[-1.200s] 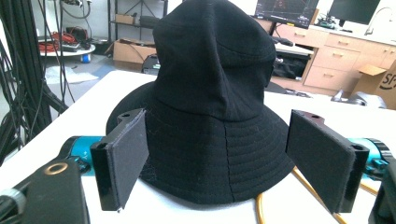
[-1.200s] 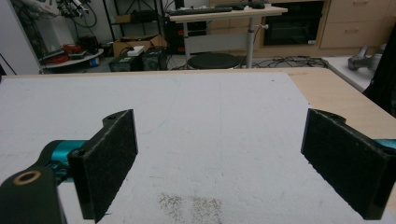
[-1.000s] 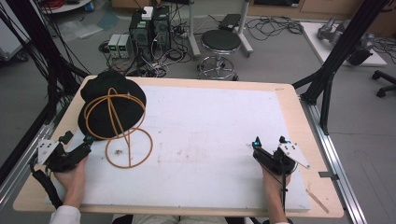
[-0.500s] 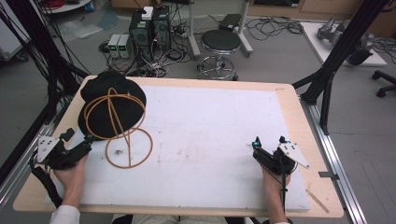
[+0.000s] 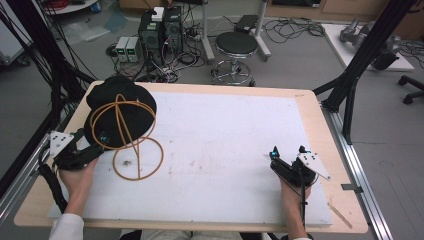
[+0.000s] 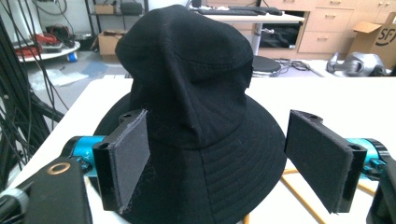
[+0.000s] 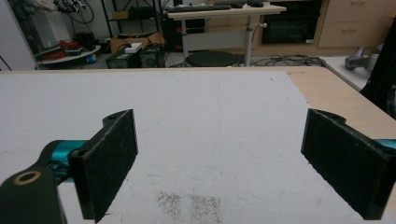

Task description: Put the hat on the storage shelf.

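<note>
Left gripper (image 5: 92, 150) nudged nearer black hat (image 5: 120, 107), jaws apart, right gripper (image 5: 287, 156) resting on table, jaws apart

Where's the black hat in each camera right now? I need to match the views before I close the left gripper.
High view: the black hat lies at the table's far left, under the orange wire stand, just ahead of the left gripper.
Left gripper view: the hat sits centre frame, beyond the open jaws.
Right gripper view: the hat is not in this picture.
Shared landmark: the white table mat.
</note>
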{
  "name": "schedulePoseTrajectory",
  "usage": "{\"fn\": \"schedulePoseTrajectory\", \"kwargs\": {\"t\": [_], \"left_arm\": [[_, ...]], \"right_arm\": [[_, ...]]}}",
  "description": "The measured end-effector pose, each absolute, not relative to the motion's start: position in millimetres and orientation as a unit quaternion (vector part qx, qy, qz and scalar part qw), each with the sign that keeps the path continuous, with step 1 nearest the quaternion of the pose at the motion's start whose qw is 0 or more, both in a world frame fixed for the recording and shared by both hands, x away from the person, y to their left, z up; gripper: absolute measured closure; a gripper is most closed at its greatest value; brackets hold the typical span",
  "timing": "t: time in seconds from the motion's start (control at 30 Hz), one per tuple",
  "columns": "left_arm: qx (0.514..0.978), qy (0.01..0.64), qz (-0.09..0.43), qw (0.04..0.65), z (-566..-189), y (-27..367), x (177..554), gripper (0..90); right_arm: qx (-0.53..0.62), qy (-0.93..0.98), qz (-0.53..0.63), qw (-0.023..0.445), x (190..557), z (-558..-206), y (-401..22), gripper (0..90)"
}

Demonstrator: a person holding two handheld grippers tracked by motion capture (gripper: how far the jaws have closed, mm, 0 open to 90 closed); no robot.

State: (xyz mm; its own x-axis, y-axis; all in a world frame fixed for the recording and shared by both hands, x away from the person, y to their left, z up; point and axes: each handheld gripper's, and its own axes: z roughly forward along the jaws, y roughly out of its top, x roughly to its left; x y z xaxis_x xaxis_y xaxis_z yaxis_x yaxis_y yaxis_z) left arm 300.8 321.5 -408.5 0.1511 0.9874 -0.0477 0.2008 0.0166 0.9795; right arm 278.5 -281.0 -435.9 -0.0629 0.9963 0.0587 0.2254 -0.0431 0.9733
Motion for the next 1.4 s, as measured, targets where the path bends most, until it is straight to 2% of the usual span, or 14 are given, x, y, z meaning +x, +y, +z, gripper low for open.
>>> {"fn": "schedulePoseTrajectory", "kwargs": {"t": [0.27,0.47,0.8,1.0,1.4], "left_arm": [[0.577,0.535,0.39,0.478,-406,322,315,23.0],[0.595,0.538,0.386,0.455,-405,316,330,23.0],[0.583,0.568,0.368,0.449,-393,321,352,23.0],[0.61,0.574,0.369,0.402,-393,322,372,23.0],[0.586,0.612,0.342,0.406,-397,336,393,28.3]], "right_arm": [[0.547,0.56,0.47,0.407,279,-436,-281,9.9],[0.545,0.562,0.472,0.405,280,-436,-281,9.9],[0.545,0.562,0.472,0.406,280,-436,-281,9.9],[0.544,0.564,0.472,0.403,280,-436,-280,9.9],[0.551,0.561,0.482,0.387,282,-437,-283,10.2]]}}
